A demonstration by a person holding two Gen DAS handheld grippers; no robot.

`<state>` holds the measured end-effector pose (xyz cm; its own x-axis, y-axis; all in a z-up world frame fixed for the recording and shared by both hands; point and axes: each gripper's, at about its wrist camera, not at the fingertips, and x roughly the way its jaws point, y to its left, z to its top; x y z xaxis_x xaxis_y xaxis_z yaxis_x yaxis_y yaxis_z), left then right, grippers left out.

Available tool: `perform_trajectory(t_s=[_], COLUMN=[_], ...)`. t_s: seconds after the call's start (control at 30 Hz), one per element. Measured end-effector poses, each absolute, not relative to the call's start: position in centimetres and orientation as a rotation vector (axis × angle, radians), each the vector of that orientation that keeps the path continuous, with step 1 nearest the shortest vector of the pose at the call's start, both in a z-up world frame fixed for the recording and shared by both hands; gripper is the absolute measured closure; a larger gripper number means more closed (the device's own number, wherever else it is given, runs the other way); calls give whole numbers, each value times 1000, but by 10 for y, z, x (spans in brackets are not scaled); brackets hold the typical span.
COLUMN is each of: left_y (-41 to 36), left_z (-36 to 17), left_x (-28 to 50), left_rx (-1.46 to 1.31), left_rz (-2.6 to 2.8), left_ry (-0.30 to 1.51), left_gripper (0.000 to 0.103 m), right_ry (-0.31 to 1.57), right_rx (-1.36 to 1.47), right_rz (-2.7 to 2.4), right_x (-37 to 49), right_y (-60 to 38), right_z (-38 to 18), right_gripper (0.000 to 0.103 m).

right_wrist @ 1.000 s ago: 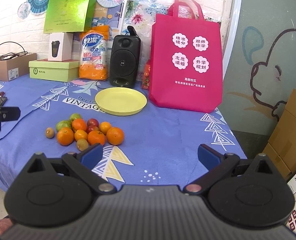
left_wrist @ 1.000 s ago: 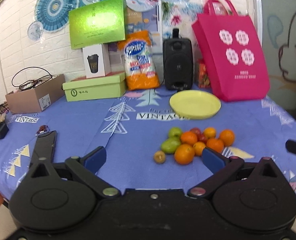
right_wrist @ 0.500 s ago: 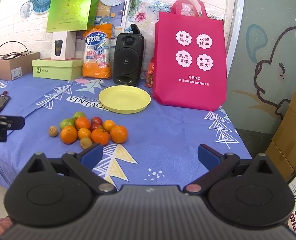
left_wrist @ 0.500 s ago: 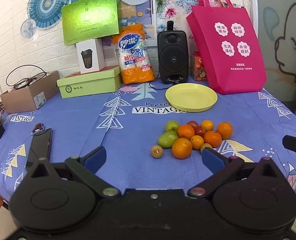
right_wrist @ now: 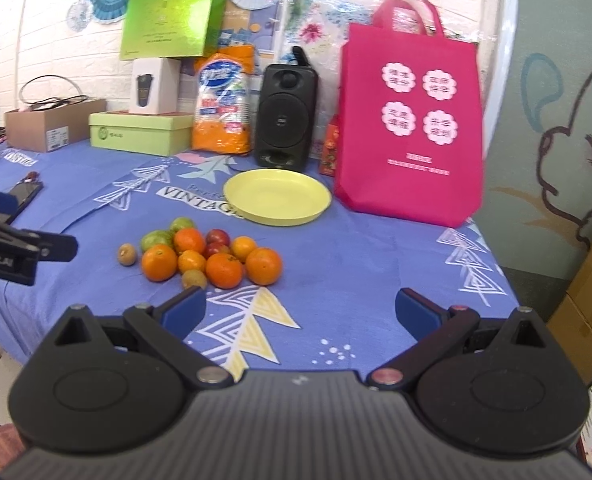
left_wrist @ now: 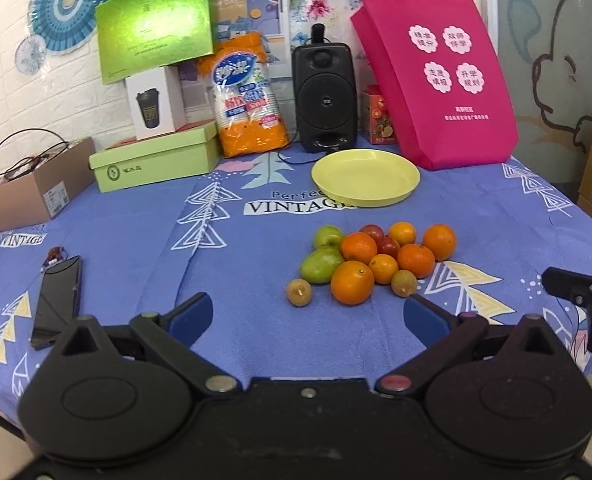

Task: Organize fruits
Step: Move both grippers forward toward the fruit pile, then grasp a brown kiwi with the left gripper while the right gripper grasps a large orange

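On the blue tablecloth (left_wrist: 236,264) lie roughly eleven fruits (left_wrist: 360,260) near one yellow plate (left_wrist: 366,178); both grippers' fingers (left_wrist: 188,314) spread apart.

The blue tablecloth (left_wrist: 256,264) reads "VINTAGE" — under "Perfec…" — near the yellow plate (left_wrist: 365,177); the other gripper's arm (right_wrist: 0,264) reads "RobotAI".

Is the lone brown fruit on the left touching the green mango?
Apart. The left wrist view shows blue cloth between the brown fruit and the green mango.

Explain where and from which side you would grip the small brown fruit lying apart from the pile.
Probably across the round middle of the small brown fruit, from above or its open left. It sits clear of the pile, and the left hand-held gripper, open, is nearest.
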<state>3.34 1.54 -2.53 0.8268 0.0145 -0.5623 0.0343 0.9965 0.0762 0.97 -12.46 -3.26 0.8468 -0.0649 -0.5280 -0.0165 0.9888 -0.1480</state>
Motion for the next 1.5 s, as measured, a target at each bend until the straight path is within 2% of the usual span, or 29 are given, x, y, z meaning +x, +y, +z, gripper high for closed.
perform_trajectory(t_s=[0.17,0.27,0.33,0.43,0.5,0.57,0.77,0.83,0.9,0.97,1.0,1.13,1.17,1.33,1.5], left_y=[8,10,12,19,28,36,51,54,56,57,55,48,47,47,47], left_z=[-45,-57,-67,-78,-86,-95,-119,-123,-125,-124,-124,-126,-126,-126,-126], left_x=[47,60,71,89,103,116,151,159,166,172,173,176,176,172,164], left_rx=[125,114,131,129,100,63,30,32,18,0,-1,9,10,-2,-7], left_rz=[-57,-63,-53,-30,-33,-54,-37,-30,-46,-63,-73,-100,-106,-119,-131], left_ry=[597,599,601,618,640,666,695,687,685,686,687,689,691,700,705], left_gripper=[0,0,0,6,17,24,27,33,48,55,55,68,72,78,78], right_ry=[571,591,616,641,661,678,724,733,734,737,737,744,745,750,751], right_rx=[-165,-192,-183,-177,-173,-175,-190,-198,-195,-194,-193,-190,-194,-199,-190], right_rz=[51,52,58,54,54,53,57,61,63,60,58,73,73,80,91], right_x=[23,35,44,57,66,76,104,112,118,125,127,138,141,159,174], right_y=[-120,-118,-121,-125,-129,-131,-133,-133,-136,-138,-139,-139,-138,-135,-132], right_z=[-49,-62,-69,-79,-86,-93,-112,-115,-116,-116,-116,-116,-117,-121,-126], right_gripper=[2,12,15,20,21,23,27,30,32,33,33,47,48,48,48])
